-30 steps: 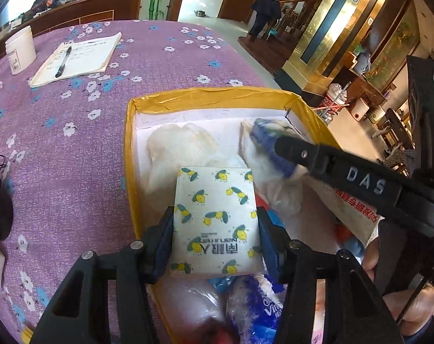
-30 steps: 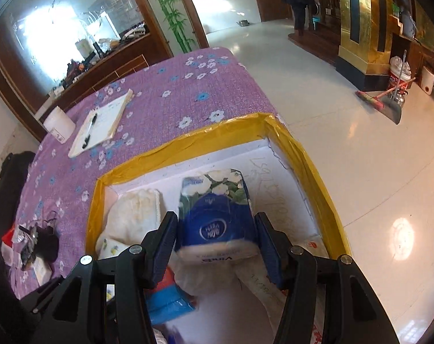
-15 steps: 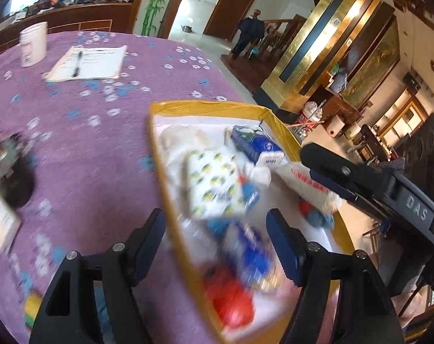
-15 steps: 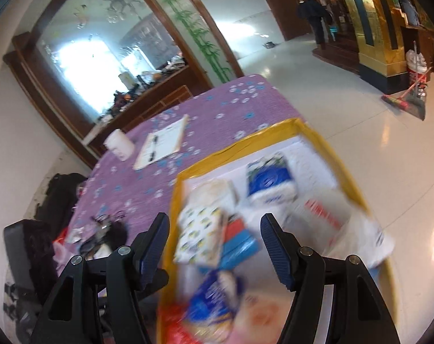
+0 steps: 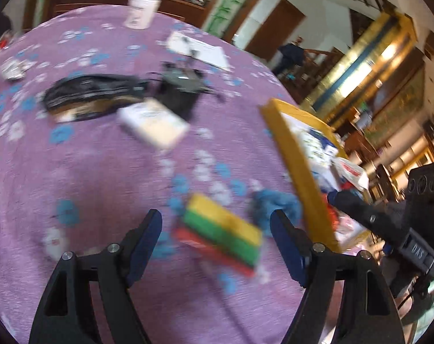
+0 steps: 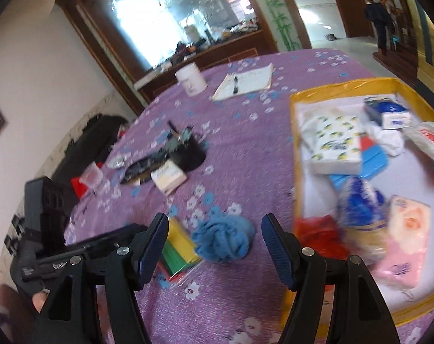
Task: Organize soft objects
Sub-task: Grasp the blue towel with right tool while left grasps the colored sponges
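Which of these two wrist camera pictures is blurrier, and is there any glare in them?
Left wrist view: heavy motion smear across the table; the striped sponge pack and white box are streaked, only the left gripper looks sharp. Right wrist view: milder blur, worst over the yellow-rimmed box; the mirror is blown out white. Both bend at the edges.

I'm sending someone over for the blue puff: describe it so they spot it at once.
Start at the yellow-rimmed tray on the purple tablecloth. Just outside its near left corner lies the blue puff, beside a striped sponge pack. It alone is fluffy, rounded and plain blue.
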A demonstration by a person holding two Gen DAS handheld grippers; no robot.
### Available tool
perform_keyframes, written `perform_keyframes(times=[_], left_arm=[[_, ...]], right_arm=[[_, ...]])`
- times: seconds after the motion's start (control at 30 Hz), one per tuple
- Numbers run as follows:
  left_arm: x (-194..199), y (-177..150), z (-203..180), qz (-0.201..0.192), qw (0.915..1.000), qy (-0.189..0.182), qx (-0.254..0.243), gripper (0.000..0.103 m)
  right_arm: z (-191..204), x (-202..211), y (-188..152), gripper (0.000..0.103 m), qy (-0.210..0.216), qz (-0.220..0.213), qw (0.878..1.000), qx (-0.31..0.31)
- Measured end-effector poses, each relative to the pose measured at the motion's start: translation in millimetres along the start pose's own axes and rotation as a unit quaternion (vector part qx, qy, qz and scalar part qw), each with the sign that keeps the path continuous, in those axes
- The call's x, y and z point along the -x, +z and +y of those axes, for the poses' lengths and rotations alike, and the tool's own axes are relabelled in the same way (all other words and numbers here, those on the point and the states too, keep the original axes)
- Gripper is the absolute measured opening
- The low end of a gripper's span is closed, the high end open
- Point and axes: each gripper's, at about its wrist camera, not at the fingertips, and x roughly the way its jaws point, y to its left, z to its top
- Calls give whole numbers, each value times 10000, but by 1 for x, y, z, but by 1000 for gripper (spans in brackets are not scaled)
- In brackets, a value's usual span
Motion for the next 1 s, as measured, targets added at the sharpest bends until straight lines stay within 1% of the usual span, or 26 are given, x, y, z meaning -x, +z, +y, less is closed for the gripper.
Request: perform_keyframes(times=[0.07, 0.13, 0.23, 0.27, 0.3, 0.33, 0.4, 0.43, 0.47, 0.53, 0.63, 0.77, 0.8, 0.87, 0.93, 0.97, 1.0], left_arm=[[2, 0, 12, -42, 9999, 48, 142, 77], [4, -1, 22, -55, 9996, 19, 271, 77], [9, -4, 30, -99, 9994, 22, 324, 77], [10, -5, 31, -114, 9994, 35, 324, 77], [11, -5, 32, -121, 9994, 56, 316, 77], [13, -6, 34, -132, 9994, 70, 313, 77], [15, -8, 36, -157, 9993, 59, 334, 77], [16, -8, 38, -159, 9993, 66, 336, 77], [16, -9, 39, -162, 9993, 76, 337, 77], [20, -11, 43, -182, 9992, 78, 357, 77], [23, -12, 46, -207, 9990, 110, 383, 77], [30, -12, 52, -280, 9985, 146, 444, 77], [32, -12, 54, -300, 9984, 158, 459, 77], [35, -12, 55, -327, 9982, 175, 467, 77], [38, -13, 57, -331, 9982, 231, 452, 77], [38, -13, 57, -331, 9981, 261, 440, 77], [40, -14, 58, -334, 9981, 289, 429, 77]], right_arm=[[10, -16, -3, 72, -74, 187, 9996, 210], [22, -35, -7, 72, -410, 436, 9967, 544], [26, -55, -9, 72, -840, 591, 9918, 755], [29, -62, -9, 72, -1147, 586, 9872, 938], [30, -67, -9, 72, -1327, 618, 9839, 1025], [30, -73, -10, 73, -1483, 654, 9810, 1070], [30, -77, -10, 72, -1731, 712, 9748, 1210], [29, -76, -9, 68, -1764, 682, 9744, 1216], [26, -74, -8, 59, -1798, 637, 9747, 1170], [21, -71, -4, 45, -1804, 561, 9760, 1079], [17, -64, -4, 44, -1583, 558, 9810, 970], [32, -54, -14, 42, -1402, 508, 9827, 1102], [38, -53, -15, 42, -1463, 435, 9807, 1221], [54, -55, -22, 42, -1675, 333, 9722, 1603], [56, -62, -24, 42, -1655, 463, 9716, 1629], [58, -66, -26, 42, -1762, 498, 9679, 1723], [62, -71, -30, 42, -1890, 547, 9617, 1907]])
